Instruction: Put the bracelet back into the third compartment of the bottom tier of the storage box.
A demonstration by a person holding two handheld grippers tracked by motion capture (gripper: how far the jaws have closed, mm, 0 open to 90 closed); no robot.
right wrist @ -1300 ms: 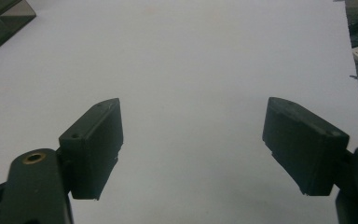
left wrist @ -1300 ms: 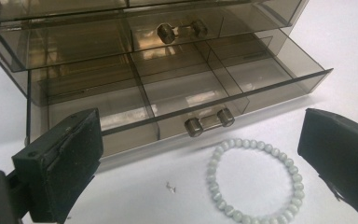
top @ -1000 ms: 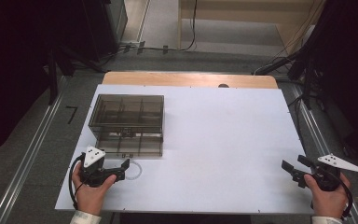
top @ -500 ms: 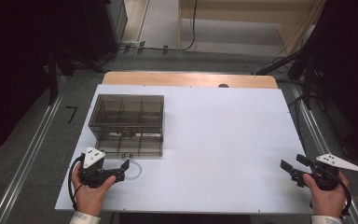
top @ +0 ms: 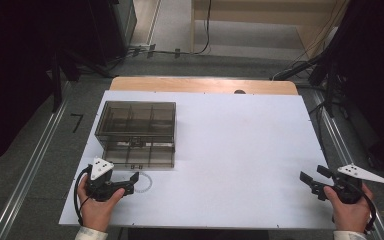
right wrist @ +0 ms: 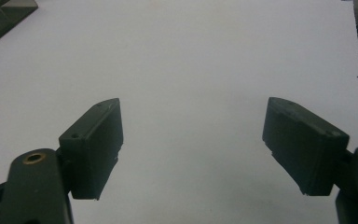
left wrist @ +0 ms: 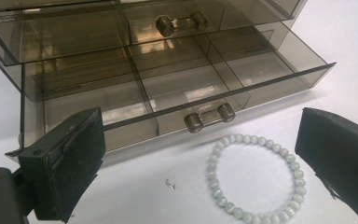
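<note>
We hold the left gripper (top: 130,181) at the lower left of the high view, its fingers (left wrist: 70,163) spread wide and empty, aimed at the pale bead bracelet (left wrist: 256,179). The bracelet lies flat on the white tabletop (top: 240,150), just in front of the smoky drawer box (top: 137,132), and in the left gripper view it sits toward the lower right, between the two fingers. The lower drawer (left wrist: 177,93) stands pulled out with its compartments bare, which we read as the place meant for the beads; its handle (left wrist: 209,118) sits just above the ring, close to it but apart.

We judge the drawer front to be the edge to mind: a low approach from our side leaves little room beyond the bracelet.

Our right gripper (top: 314,182) waits at the lower right, fingers (right wrist: 93,147) spread over bare tabletop, well apart from everything, near the front edge.
</note>
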